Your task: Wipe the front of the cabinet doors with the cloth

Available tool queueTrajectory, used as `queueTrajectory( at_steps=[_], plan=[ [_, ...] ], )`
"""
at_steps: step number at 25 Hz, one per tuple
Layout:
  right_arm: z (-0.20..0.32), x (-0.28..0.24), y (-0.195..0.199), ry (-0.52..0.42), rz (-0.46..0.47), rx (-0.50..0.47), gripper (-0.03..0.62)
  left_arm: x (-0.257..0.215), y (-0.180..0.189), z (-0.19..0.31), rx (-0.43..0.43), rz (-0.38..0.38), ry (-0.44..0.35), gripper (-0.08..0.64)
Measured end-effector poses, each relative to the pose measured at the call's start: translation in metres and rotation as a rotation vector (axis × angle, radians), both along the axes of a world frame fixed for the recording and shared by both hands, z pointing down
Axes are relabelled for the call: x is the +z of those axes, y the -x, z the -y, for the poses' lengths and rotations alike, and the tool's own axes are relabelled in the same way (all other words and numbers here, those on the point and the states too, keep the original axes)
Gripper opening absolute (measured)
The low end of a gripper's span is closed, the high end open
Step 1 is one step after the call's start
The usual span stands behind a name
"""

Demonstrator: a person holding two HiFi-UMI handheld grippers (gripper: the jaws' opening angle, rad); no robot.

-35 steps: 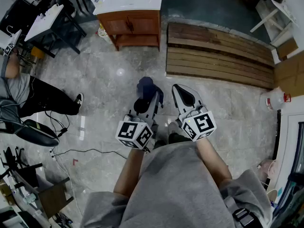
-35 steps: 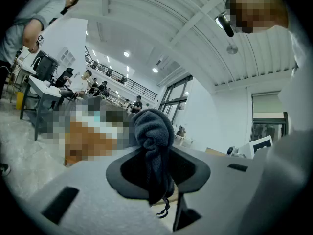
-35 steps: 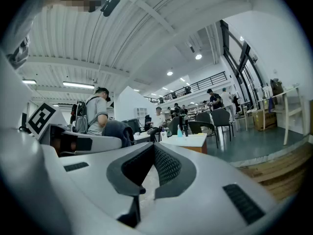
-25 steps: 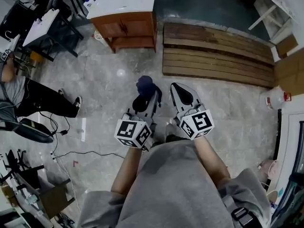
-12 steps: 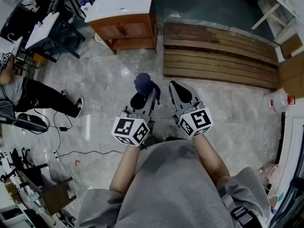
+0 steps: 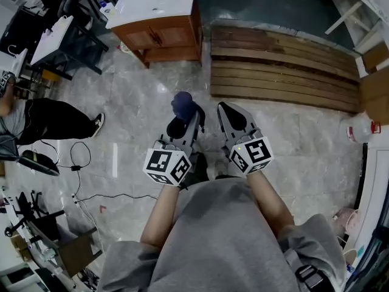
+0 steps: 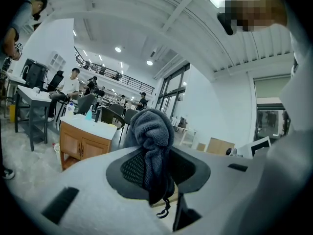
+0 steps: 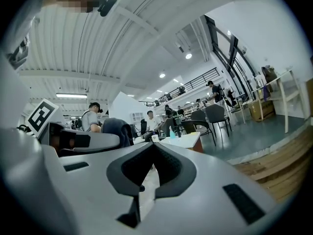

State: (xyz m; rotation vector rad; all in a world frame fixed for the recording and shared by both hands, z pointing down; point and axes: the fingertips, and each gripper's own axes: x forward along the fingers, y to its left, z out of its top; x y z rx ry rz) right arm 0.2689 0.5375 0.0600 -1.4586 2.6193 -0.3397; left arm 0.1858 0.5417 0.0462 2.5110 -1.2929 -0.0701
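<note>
A dark blue-grey cloth (image 6: 182,104) (image 7: 152,133) bunches out of my left gripper (image 6: 185,115) (image 7: 155,146), whose jaws are shut on it. To its right my right gripper (image 6: 228,115) (image 8: 152,148) is shut with nothing in it. Both point forward above the floor, close to my body. The wooden cabinet (image 6: 163,34) (image 7: 81,145) with a white top and two brown doors stands well ahead, at the head view's top left. It shows small and far in the right gripper view (image 8: 188,142). Neither gripper is near its doors.
A slatted wooden platform (image 6: 281,70) lies on the grey marble floor right of the cabinet. Desks and chairs (image 6: 59,32) crowd the far left, where a seated person's legs (image 6: 55,121) stretch out. Cables (image 6: 79,163) trail on the floor at left. A white jug (image 6: 358,128) stands at right.
The view has shifted a little, bringing the cabinet slightly nearer the upper left. Both grippers keep the same pose, with the cloth still held in the left one.
</note>
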Motion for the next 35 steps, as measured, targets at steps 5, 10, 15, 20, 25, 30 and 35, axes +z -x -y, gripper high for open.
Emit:
queueTrajectory(
  at_steps=[5, 10, 15, 20, 25, 30, 35],
  plan=[
    [0.031, 0.003, 0.014, 0.004, -0.006, 0.007, 0.009, 0.003, 0.011, 0.032, 0.014, -0.003, 0.001, 0.106],
    [0.068, 0.002, 0.037, 0.013, -0.013, 0.014, 0.009, 0.001, 0.031, 0.071, 0.028, -0.013, 0.005, 0.106],
    [0.099, 0.001, 0.066, 0.018, -0.03, 0.027, 0.009, 0.002, 0.06, 0.105, 0.042, -0.029, 0.017, 0.106],
    [0.125, 0.001, 0.096, 0.029, -0.05, 0.043, 0.009, 0.004, 0.089, 0.134, 0.062, -0.051, 0.027, 0.106],
    [0.141, 0.003, 0.117, 0.049, -0.066, 0.065, 0.009, 0.009, 0.11, 0.154, 0.078, -0.073, 0.047, 0.106],
    [0.155, 0.014, 0.113, 0.088, -0.074, 0.101, 0.009, 0.017, 0.114, 0.171, 0.096, -0.097, 0.07, 0.106],
    [0.173, 0.027, 0.105, 0.123, -0.058, 0.116, 0.009, 0.026, 0.107, 0.189, 0.109, -0.103, 0.09, 0.106]
  ],
)
